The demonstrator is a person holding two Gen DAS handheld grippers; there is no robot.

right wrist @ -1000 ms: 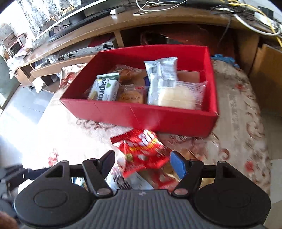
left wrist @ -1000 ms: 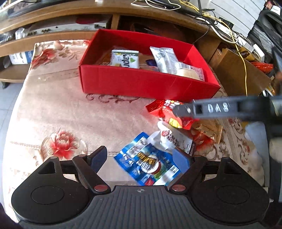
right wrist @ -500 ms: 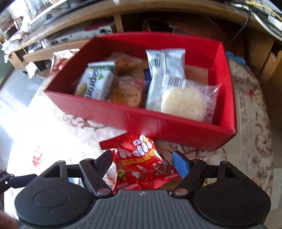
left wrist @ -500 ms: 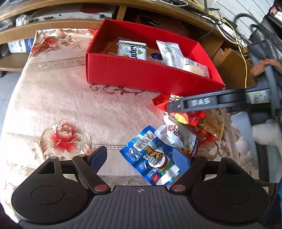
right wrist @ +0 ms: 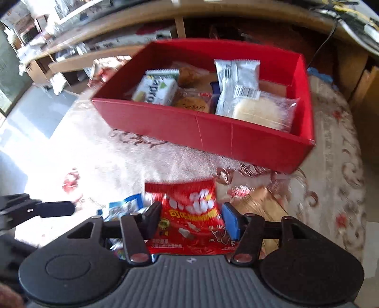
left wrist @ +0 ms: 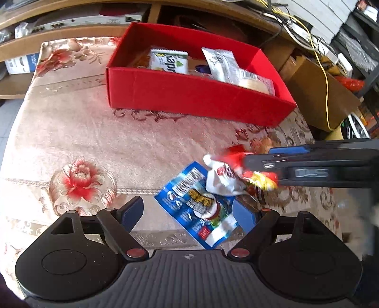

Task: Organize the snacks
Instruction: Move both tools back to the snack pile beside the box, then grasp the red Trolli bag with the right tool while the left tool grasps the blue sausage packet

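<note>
A red box (left wrist: pixel 189 92) holding several snack packs stands at the far side of the floral cloth; it also shows in the right wrist view (right wrist: pixel 213 132). My right gripper (right wrist: pixel 191 218) is shut on a red snack bag (right wrist: pixel 191 213), held above the cloth in front of the box. In the left wrist view the right gripper (left wrist: pixel 260 158) comes in from the right with that bag (left wrist: pixel 239 156). My left gripper (left wrist: pixel 187 210) is open over a blue snack pack (left wrist: pixel 199 203) on the cloth. A white pack (left wrist: pixel 220 180) lies beside it.
A green-white pack (right wrist: pixel 156 90), a silver pack (right wrist: pixel 236 78) and a clear-wrapped cake (right wrist: pixel 258 111) lie in the box. A wooden shelf unit (left wrist: pixel 71 16) runs behind the table. A cardboard box (left wrist: pixel 317 94) and cables stand at the right.
My right gripper has closed on the red snack bag and lifted it off the pile. My left gripper stays open and has drawn slightly closer to the blue pack.
</note>
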